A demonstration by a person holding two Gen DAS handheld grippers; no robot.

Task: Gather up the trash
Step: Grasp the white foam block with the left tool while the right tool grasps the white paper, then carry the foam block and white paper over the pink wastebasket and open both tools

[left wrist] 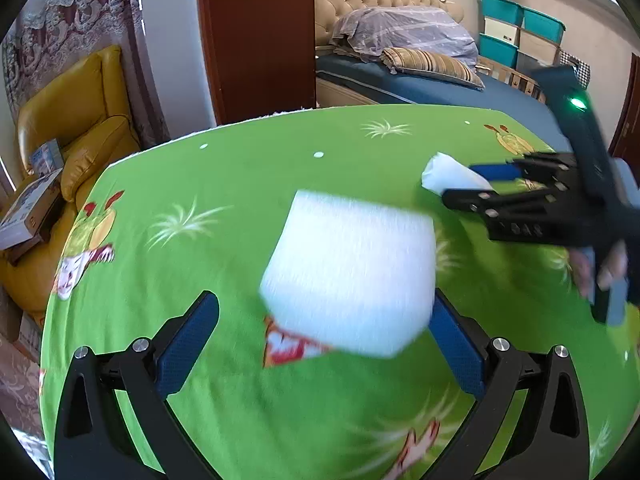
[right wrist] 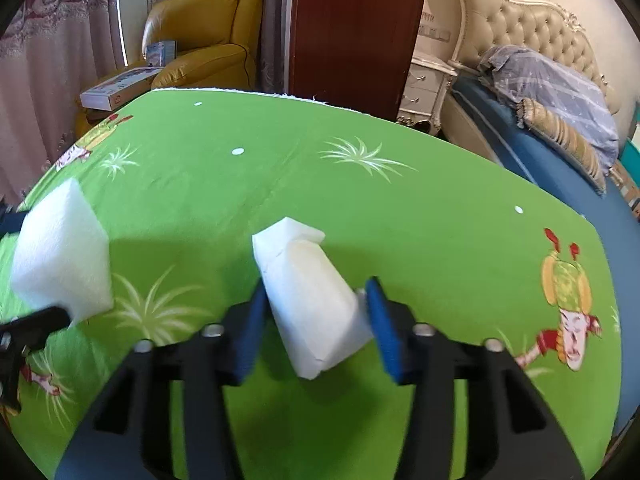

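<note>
Big white foam block (left wrist: 352, 272) tilted, blurred, above green cloth; smaller white foam wedge (right wrist: 312, 300) slanted, w/ cracked top.

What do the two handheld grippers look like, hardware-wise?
Both match: the left gripper and right gripper have black linkage frames with silver bolt heads and textured blue finger pads. The right gripper's black body carries a lit green LED. No cables or sleeves visible.

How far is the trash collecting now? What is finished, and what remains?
Nothing looks deposited yet, and no bin shows in either view. In hand: the right gripper is closed on the smaller white foam piece. The left gripper has its fingers on either side of the larger white foam block, but blur hides whether it grips. No other loose trash shows on the green cloth. Left: carrying both away.
</note>
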